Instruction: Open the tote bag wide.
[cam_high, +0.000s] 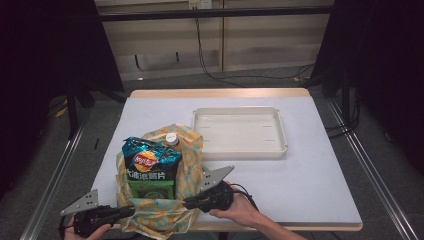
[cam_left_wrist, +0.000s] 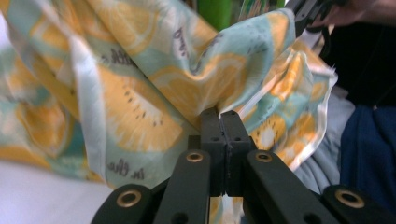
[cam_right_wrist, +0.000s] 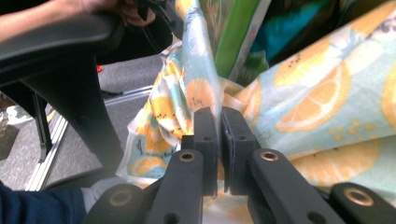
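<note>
Both grippers pinch the fruit-print cloth bag at the near edge of the worktop.

High view: left gripper (cam_high: 131, 212) and right gripper (cam_high: 189, 202) hold the cloth bag (cam_high: 190, 160); chip bag (cam_high: 145, 160), green box (cam_high: 152, 189) and bottle (cam_high: 171, 138) stand inside, tray (cam_high: 240, 150) far right.
Left gripper view: fingers (cam_left_wrist: 212, 126) clamp thin fabric; it may slip.
Right gripper view: fingers (cam_right_wrist: 205, 128) grip a fold; uneven pull could topple contents.

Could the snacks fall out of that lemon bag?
Maybe. Both the left gripper and the right gripper pinch only thin edges of the lemon-print cloth bag, so cloth might slip. The blue crisp packet and white-capped bottle stand tall inside and could tip over the table's front edge.
</note>
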